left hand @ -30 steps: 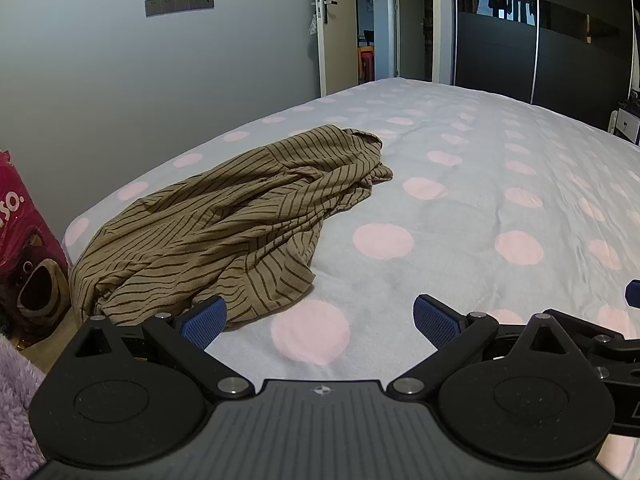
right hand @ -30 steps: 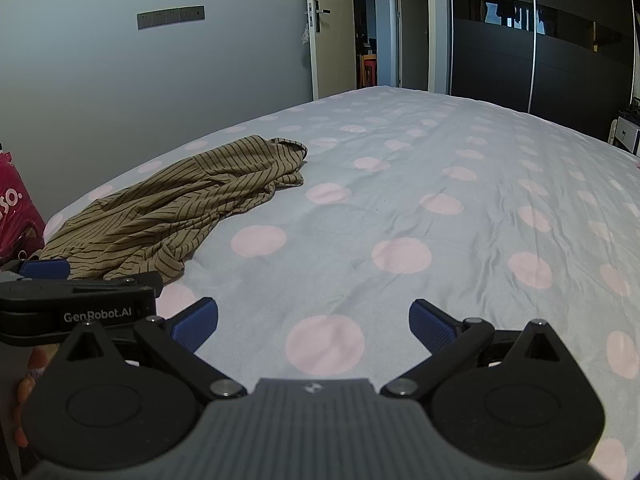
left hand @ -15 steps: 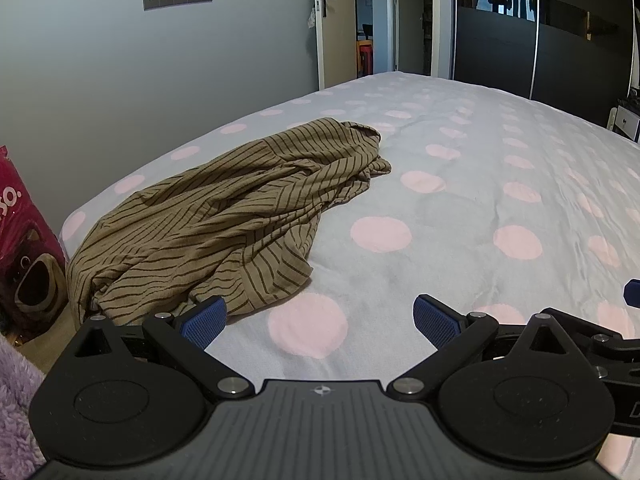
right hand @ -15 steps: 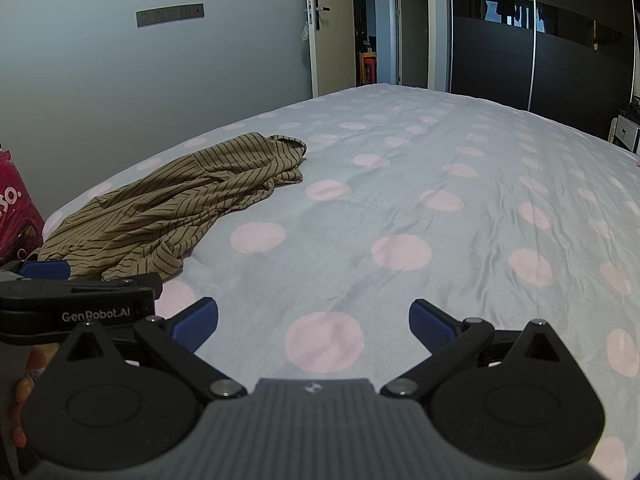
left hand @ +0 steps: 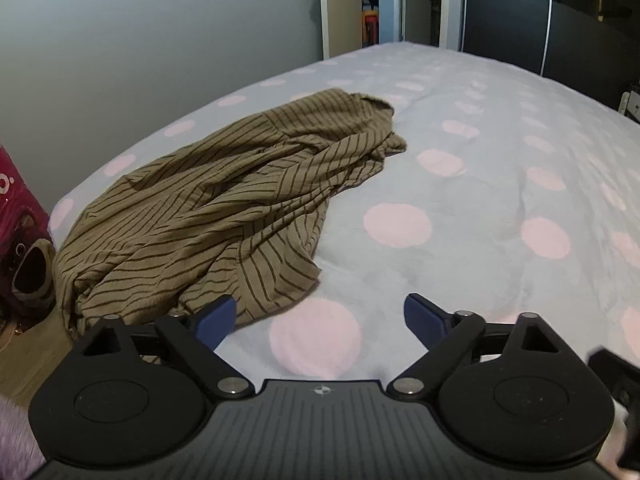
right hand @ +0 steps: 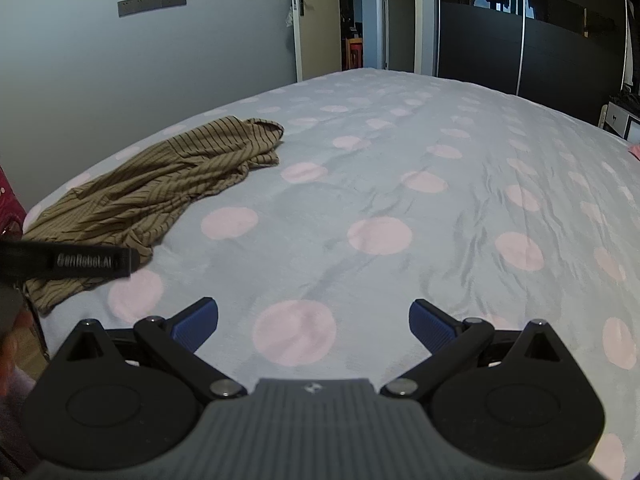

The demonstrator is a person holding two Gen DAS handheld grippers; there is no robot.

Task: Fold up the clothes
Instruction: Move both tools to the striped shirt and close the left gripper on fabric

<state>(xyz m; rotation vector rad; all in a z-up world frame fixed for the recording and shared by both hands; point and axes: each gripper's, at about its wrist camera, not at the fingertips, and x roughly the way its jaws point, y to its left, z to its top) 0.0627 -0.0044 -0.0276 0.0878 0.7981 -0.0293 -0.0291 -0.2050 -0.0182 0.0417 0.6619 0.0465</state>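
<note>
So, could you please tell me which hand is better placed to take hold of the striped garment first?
Left. The left tongs are closing at the striped garment's near hem, nothing between them yet; the right tongs hang open over bare bedspread.

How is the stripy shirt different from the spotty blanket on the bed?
The stripy shirt is brown with thin dark lines; the spotty blanket is pale grey with pink dots. The shirt lies crumpled in a heap, while the blanket is spread nearly flat. The shirt covers just one corner; the blanket covers the whole bed. Both are soft cloth.
</note>
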